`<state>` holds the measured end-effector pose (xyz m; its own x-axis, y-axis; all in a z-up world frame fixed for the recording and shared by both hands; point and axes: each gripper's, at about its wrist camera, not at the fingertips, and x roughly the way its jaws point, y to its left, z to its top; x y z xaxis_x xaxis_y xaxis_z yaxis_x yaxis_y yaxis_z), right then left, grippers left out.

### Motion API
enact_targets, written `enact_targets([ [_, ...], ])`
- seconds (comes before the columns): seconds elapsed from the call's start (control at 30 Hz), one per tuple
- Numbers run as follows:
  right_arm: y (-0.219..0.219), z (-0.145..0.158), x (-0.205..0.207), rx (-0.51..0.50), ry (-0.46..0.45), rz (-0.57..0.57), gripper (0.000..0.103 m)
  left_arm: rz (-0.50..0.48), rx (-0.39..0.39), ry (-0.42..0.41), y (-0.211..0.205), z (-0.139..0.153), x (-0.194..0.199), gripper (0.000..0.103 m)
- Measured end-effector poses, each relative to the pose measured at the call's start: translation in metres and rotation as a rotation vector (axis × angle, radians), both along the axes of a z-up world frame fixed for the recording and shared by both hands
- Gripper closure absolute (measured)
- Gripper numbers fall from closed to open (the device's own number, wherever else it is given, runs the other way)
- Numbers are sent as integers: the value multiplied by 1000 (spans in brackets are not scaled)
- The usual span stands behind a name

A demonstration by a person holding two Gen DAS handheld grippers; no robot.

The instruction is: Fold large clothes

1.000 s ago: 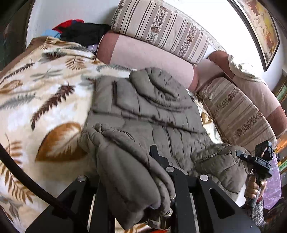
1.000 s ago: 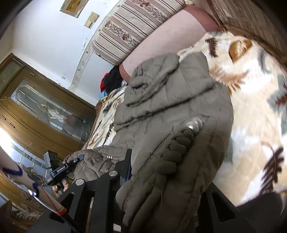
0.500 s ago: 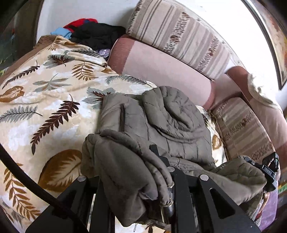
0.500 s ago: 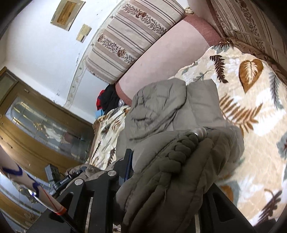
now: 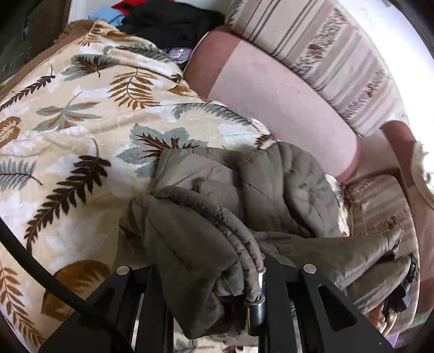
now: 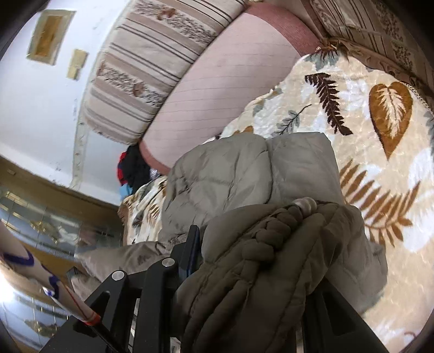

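Note:
An olive quilted jacket (image 5: 274, 187) lies on a leaf-print blanket (image 5: 70, 146) spread over a sofa. My left gripper (image 5: 214, 282) is shut on a bunched corner of the jacket's hem, with a metal cord end (image 5: 256, 312) hanging beside its right finger. My right gripper (image 6: 255, 287) is shut on the hem's other corner (image 6: 257, 260), with a gathered elastic edge and a metal toggle (image 6: 305, 203) on top. Both hold the hem raised over the jacket's upper part (image 6: 244, 173), which rests flat near the backrest.
The pink sofa backrest (image 5: 274, 89) and striped cushions (image 5: 333, 51) stand just behind the jacket. A pile of black, red and blue clothes (image 5: 168, 21) lies at the sofa's far end. A wooden glass-panelled door (image 6: 35, 217) is at the left in the right wrist view.
Both grippers have carried the jacket's hem up and forward toward the backrest, folding the lower half over the upper half. Less of the flat jacket shows now.

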<state>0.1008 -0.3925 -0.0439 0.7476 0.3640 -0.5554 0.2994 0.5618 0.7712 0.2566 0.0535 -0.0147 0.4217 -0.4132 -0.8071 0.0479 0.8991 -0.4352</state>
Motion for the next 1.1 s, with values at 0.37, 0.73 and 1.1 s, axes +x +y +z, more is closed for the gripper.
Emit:
enact_targets([
  [0.37, -27, -43, 64, 38, 68, -62, 68, 61, 36, 54, -23, -40, 70, 80],
  [0.73, -32, -29, 53, 55, -11, -95, 23, 64, -257, 9, 2, -14, 54, 25],
  [1.1, 15, 46, 30, -434, -66, -86, 12, -124, -116, -138, -56, 41, 8, 21],
])
